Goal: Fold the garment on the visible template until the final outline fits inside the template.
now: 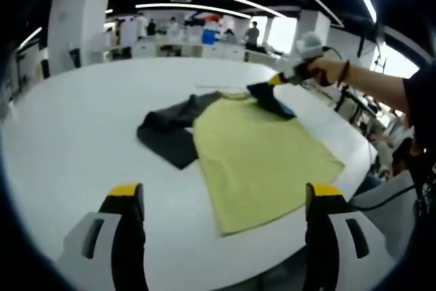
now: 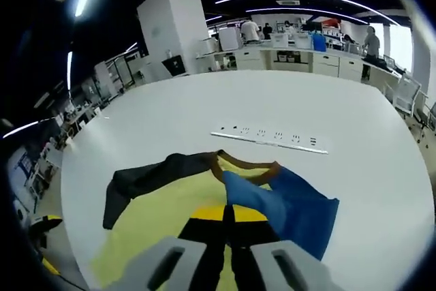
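A yellow T-shirt [image 1: 262,158] lies flat on the white table [image 1: 82,134], with a dark grey sleeve [image 1: 170,131] spread to its left and a blue sleeve [image 1: 276,103] at its far right. In the left gripper view a person's hand holds my right gripper [image 1: 276,80] at the blue sleeve. In the right gripper view my right gripper [image 2: 228,212] is shut on the blue sleeve [image 2: 293,206], lifted and folded over the yellow body [image 2: 160,219]; the dark sleeve [image 2: 150,176] trails left. My left gripper [image 1: 225,195] hovers open near the shirt's hem, nothing between its fingers.
A white power strip [image 2: 272,138] lies on the table beyond the collar. The table's front edge [image 1: 300,250] curves close below the hem. The person's arm [image 1: 371,80] reaches in from the right. Desks, a white pillar [image 2: 177,28] and people stand far behind.
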A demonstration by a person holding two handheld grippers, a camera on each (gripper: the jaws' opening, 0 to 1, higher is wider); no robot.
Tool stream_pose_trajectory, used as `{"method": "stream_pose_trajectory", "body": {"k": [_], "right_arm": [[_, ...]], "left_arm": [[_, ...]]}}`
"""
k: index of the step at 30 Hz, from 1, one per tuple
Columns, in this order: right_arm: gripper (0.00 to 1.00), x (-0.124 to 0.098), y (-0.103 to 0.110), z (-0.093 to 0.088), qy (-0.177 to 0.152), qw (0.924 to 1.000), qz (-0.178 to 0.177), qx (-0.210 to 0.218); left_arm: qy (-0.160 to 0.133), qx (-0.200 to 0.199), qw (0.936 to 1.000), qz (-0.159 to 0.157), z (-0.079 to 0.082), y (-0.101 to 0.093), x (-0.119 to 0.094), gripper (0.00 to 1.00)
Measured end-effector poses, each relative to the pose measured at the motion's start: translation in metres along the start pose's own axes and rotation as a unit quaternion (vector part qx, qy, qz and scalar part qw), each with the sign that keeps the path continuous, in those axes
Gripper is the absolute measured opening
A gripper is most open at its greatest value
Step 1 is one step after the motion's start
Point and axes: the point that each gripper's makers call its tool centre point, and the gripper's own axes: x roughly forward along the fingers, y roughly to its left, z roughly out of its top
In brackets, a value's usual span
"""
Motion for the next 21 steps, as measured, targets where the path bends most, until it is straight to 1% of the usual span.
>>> {"method": "stream_pose_trajectory", "body": {"k": [5, 9, 12, 18, 21], "right_arm": [[0.00, 0.011, 0.014, -0.016, 0.021, 0.9998, 0.003, 0.002], [0.00, 0.026, 0.012, -0.030, 0.038, 0.9992, 0.002, -0.007], [0.00, 0.033, 0.020, -0.035, 0.042, 0.9988, 0.011, -0.023], [0.00, 0.045, 0.025, -0.055, 0.064, 0.9976, 0.013, -0.024], [0.00, 0.048, 0.026, -0.060, 0.068, 0.9973, 0.013, -0.023]], "left_arm": [[-0.003, 0.000, 0.9999, -0.010, -0.001, -0.004, 0.000, 0.95], [-0.001, 0.003, 0.9999, -0.013, -0.002, -0.005, 0.001, 0.95], [-0.004, 0.003, 0.9998, -0.017, -0.002, -0.007, 0.001, 0.95], [-0.009, 0.001, 0.9997, -0.020, -0.002, -0.008, 0.002, 0.95], [-0.010, -0.001, 0.9997, -0.020, -0.003, -0.007, 0.003, 0.95]]}}
